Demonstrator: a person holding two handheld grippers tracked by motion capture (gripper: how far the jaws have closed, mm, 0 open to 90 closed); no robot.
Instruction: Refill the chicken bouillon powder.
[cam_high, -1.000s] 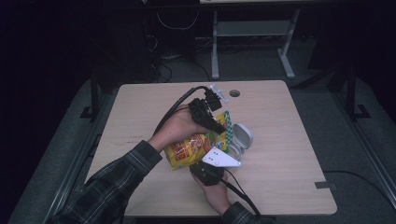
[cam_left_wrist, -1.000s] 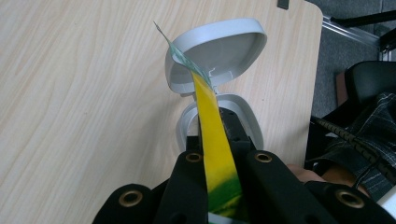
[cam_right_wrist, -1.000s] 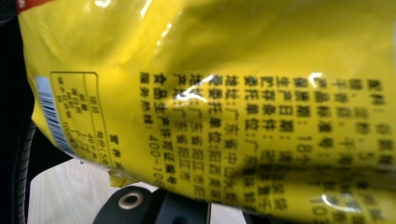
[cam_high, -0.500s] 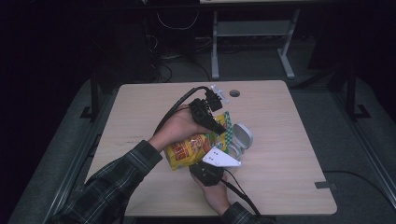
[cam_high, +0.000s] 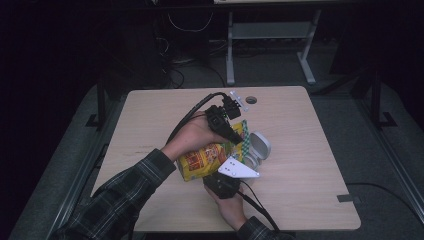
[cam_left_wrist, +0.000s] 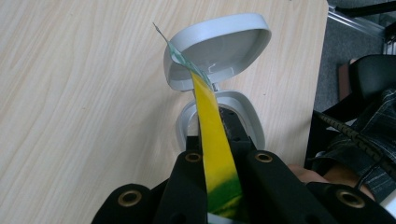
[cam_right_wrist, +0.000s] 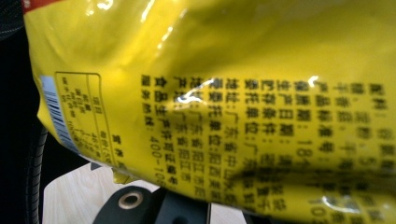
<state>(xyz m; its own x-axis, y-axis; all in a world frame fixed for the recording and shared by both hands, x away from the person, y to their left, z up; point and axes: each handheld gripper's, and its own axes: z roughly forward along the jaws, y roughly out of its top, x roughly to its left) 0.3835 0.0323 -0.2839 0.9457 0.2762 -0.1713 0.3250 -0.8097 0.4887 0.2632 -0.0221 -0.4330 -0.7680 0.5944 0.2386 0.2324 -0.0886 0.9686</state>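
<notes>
A yellow and red snack bag (cam_high: 207, 157) is held above the table between both grippers. My left gripper (cam_high: 236, 134) is shut on the bag's green-checked top edge; in the left gripper view that yellow edge (cam_left_wrist: 208, 116) runs up between the jaws of the left gripper (cam_left_wrist: 219, 149). My right gripper (cam_high: 217, 175), with its grey plate on top, comes from the near side and grips the bag's lower end. In the right gripper view the bag's printed back (cam_right_wrist: 233, 93) sits close over the right gripper (cam_right_wrist: 187, 205). An open grey clamshell case (cam_high: 256, 150) lies just right of the bag.
The wooden table (cam_high: 310, 200) has a round cable hole (cam_high: 251, 100) near its far edge. The case's lid (cam_left_wrist: 219, 46) stands open above its base (cam_left_wrist: 243, 116). A dark strip (cam_high: 347, 198) lies near the right front corner. Dark floor and a metal rack lie beyond.
</notes>
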